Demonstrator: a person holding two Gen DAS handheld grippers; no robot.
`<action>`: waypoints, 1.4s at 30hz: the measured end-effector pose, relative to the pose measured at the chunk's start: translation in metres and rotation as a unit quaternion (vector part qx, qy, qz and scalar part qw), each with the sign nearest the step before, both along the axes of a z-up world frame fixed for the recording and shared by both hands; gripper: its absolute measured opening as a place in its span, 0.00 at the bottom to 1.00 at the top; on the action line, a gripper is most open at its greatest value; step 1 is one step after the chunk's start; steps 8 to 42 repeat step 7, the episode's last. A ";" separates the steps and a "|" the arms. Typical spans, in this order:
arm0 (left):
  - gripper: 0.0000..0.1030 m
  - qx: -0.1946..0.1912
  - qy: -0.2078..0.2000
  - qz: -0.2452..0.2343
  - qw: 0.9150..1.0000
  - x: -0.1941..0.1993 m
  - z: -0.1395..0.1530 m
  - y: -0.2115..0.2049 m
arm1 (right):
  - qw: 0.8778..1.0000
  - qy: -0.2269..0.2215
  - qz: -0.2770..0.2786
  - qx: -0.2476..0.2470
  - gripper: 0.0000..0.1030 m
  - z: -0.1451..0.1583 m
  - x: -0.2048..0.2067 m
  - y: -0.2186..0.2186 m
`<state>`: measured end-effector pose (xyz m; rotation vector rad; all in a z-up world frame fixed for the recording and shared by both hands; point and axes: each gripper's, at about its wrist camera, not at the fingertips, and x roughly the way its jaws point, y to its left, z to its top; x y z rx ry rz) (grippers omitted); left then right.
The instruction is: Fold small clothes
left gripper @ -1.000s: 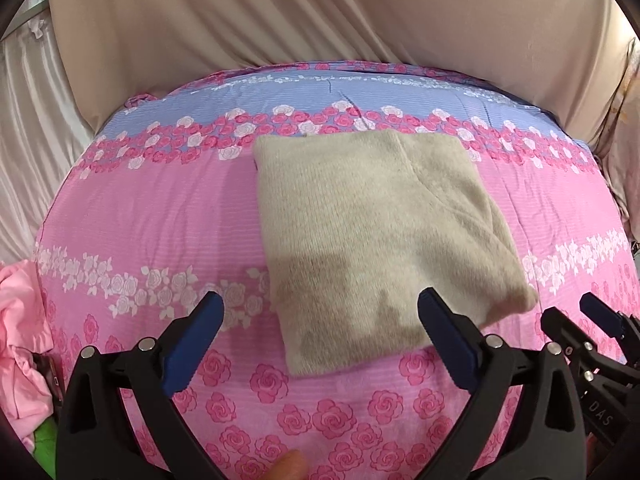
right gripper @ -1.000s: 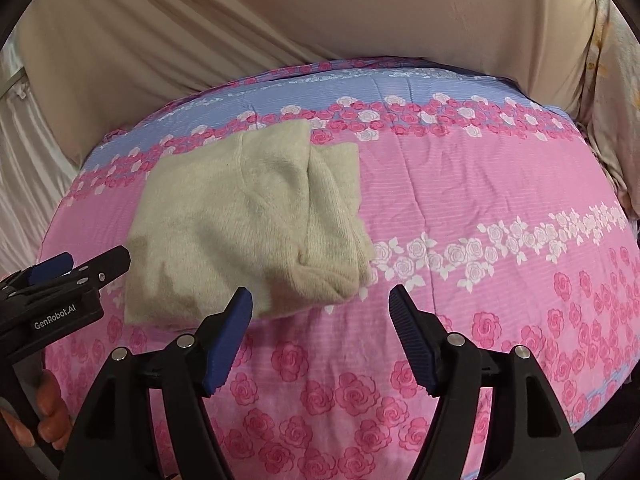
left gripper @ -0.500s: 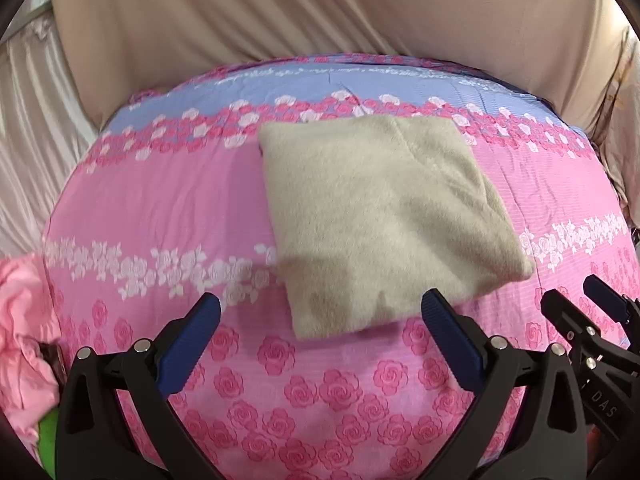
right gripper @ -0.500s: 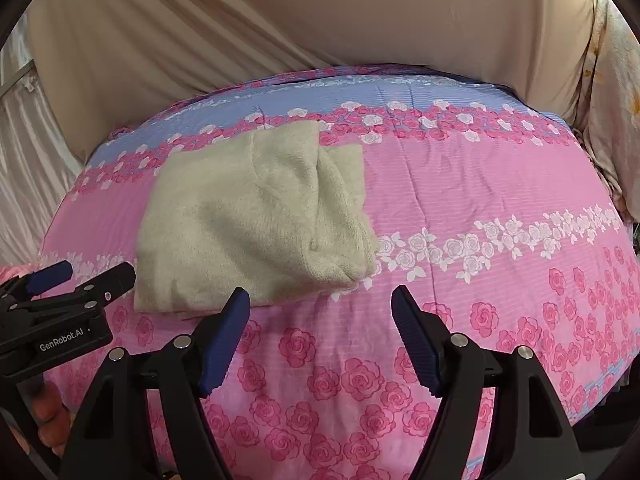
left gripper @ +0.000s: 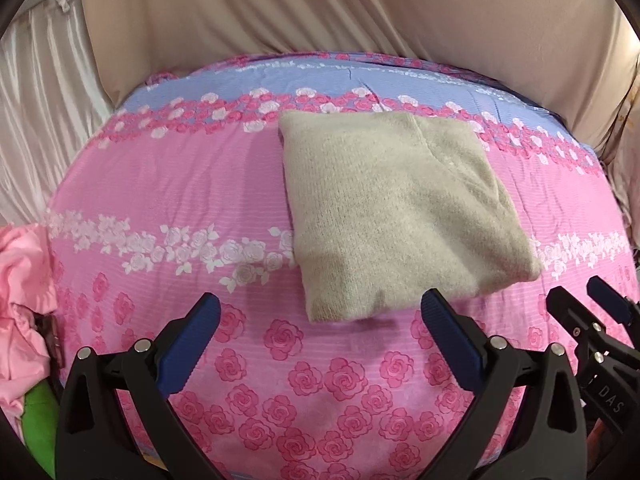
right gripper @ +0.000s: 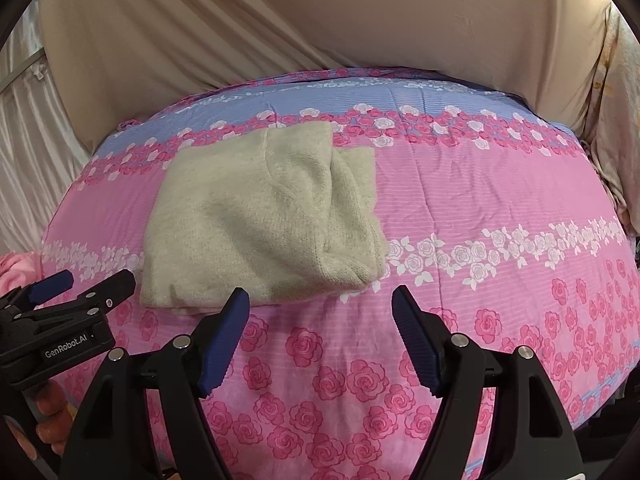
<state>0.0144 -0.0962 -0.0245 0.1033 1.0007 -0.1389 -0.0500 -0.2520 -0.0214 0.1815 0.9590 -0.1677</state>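
Observation:
A beige knitted sweater (left gripper: 396, 208) lies folded into a rough rectangle on the pink rose-print bed cover (left gripper: 168, 184). It also shows in the right wrist view (right gripper: 264, 216), left of centre. My left gripper (left gripper: 320, 312) is open and empty, held just short of the sweater's near edge. My right gripper (right gripper: 320, 304) is open and empty, near the sweater's near right corner. Each gripper shows at the edge of the other's view: the right one (left gripper: 588, 304) and the left one (right gripper: 80, 280).
A pile of pink clothes (left gripper: 20, 292) lies at the left edge of the bed, with something green (left gripper: 38, 416) below it. Beige cloth (left gripper: 320, 12) hangs behind the bed. The bed cover (right gripper: 500, 208) stretches to the right of the sweater.
Both grippers have drawn back from the sweater towards the near side of the bed. The left gripper's shadow is off the sweater. The sweater has not moved.

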 end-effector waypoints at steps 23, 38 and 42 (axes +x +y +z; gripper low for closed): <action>0.90 0.013 0.000 -0.009 1.000 -0.002 0.000 -0.005 | 1.000 0.002 0.004 -0.001 0.69 -0.001 0.000 0.001; 0.90 0.013 0.000 -0.009 1.000 -0.002 0.000 -0.005 | 1.000 0.002 0.004 -0.001 0.69 -0.001 0.000 0.001; 0.90 0.013 0.000 -0.009 1.000 -0.002 0.000 -0.005 | 1.000 0.002 0.004 -0.001 0.69 -0.001 0.000 0.001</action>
